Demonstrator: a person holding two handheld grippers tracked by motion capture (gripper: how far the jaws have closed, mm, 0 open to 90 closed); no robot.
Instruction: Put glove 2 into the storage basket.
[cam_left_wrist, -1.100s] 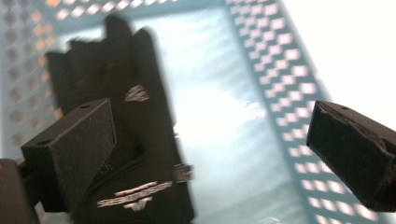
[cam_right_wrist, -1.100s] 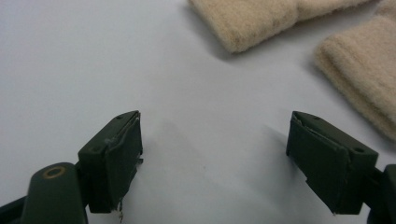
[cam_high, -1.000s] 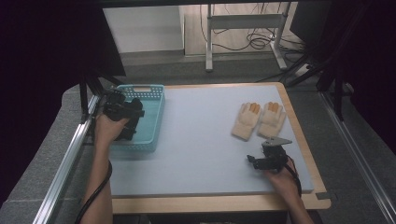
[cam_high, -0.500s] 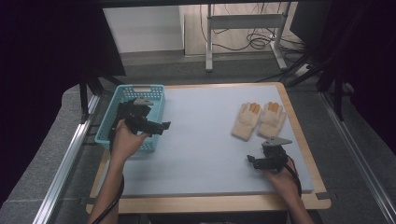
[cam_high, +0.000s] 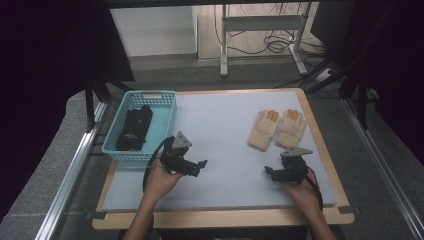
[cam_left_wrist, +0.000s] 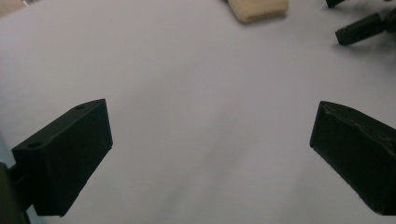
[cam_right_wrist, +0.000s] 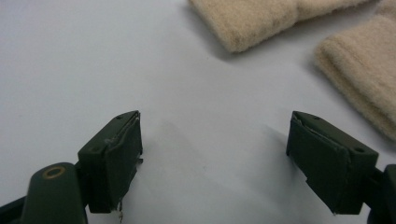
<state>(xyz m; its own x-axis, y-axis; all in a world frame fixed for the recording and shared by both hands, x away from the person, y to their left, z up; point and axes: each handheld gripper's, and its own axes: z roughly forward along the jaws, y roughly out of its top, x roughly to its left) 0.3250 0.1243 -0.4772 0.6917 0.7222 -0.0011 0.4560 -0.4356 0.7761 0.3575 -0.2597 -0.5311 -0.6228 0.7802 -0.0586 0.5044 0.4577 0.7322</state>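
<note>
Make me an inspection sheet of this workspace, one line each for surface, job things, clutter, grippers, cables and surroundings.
Surface: pale grey mat on a wood-edged table, bare between the hands.
Job's things: two cream gloves flat side by side at the right, fingers pointing away from the person; black gloves lying in the blue basket at the left.
Clutter: nothing seen.
Grippers: left gripper open, just right of the basket's near corner, nothing between its jaws; right gripper open, near side of the cream gloves, not touching them.
Cables: a black cable loops from the left gripper; more cables lie on the floor beyond the table.
Surroundings: metal frame legs, dark curtains at both sides.
</note>
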